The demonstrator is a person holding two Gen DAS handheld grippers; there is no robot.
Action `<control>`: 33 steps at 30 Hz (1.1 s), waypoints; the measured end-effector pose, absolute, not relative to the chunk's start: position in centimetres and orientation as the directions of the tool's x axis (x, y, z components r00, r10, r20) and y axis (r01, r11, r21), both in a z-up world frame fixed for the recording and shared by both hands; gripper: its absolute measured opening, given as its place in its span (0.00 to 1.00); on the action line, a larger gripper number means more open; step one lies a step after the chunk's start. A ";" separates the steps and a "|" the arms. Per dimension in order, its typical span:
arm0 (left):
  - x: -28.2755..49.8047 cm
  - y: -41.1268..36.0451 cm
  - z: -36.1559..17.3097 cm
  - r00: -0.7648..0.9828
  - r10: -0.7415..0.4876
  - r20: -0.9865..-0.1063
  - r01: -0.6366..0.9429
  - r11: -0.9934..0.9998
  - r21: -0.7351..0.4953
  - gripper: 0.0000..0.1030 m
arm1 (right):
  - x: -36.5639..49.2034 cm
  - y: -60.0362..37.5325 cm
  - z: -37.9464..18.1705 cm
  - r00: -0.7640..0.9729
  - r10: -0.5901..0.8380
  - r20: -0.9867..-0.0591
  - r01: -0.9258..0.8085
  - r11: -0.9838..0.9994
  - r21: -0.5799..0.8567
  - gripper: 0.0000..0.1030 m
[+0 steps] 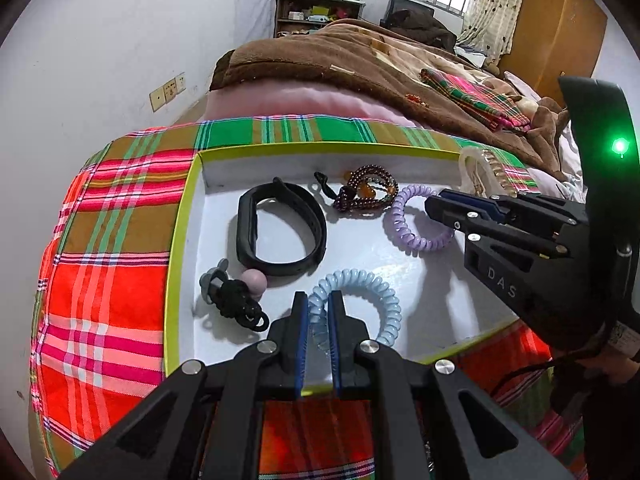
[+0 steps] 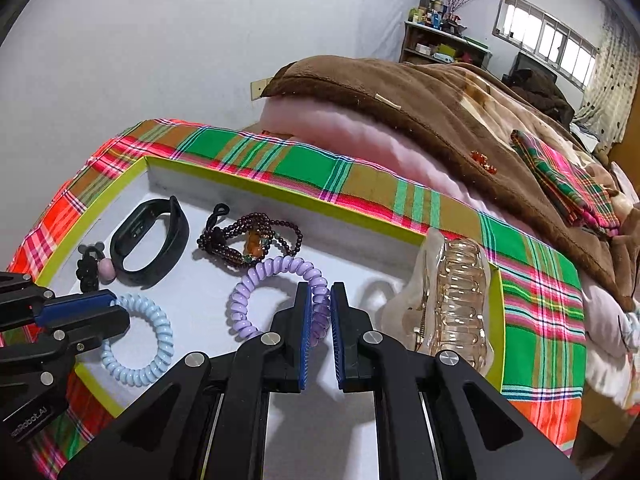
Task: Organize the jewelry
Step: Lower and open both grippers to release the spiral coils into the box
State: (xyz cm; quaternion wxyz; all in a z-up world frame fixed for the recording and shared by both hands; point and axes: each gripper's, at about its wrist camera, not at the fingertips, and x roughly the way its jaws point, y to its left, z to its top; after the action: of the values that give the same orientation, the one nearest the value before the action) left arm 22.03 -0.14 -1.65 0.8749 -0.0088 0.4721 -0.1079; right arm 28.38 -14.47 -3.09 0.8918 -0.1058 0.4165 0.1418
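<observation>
The left tool pinches the blue coil hair tie; the right tool pinches the purple coil hair tie, both inside the white tray.

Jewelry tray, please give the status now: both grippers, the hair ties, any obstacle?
Left gripper shut on blue coil tie. Right gripper shut on purple coil tie. Both ties inside tray. Clear hair claw close beside right fingers.

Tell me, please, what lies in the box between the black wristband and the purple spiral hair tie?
The dark beaded bracelet with its amber bead lies between the black wristband and the purple spiral hair tie, nearer the far wall of the box. The right wrist view shows this best.
</observation>
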 end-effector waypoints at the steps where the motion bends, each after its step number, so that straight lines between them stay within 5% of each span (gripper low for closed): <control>1: 22.0 -0.2 -1.7 0.531 -0.196 -0.825 0.180 0.977 -0.116 0.10 | 28.4 -14.5 -3.1 0.613 0.166 -0.772 -0.342 0.937 -0.070 0.10; 20: 22.2 0.1 -1.9 0.525 -0.201 -0.827 0.174 0.977 -0.127 0.12 | 28.4 -14.3 -3.1 0.617 0.166 -0.769 -0.345 0.936 -0.075 0.10; 33: 21.8 0.3 -1.7 0.529 -0.193 -0.826 0.156 0.979 -0.129 0.31 | 27.8 -14.2 -2.6 0.628 0.200 -0.752 -0.359 0.932 -0.053 0.15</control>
State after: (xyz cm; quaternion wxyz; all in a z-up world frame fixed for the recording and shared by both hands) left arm 21.83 0.35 -1.72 0.8741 -0.0194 0.4750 -0.0998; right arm 27.80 -14.17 -2.55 0.8969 -0.0991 0.4019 0.1557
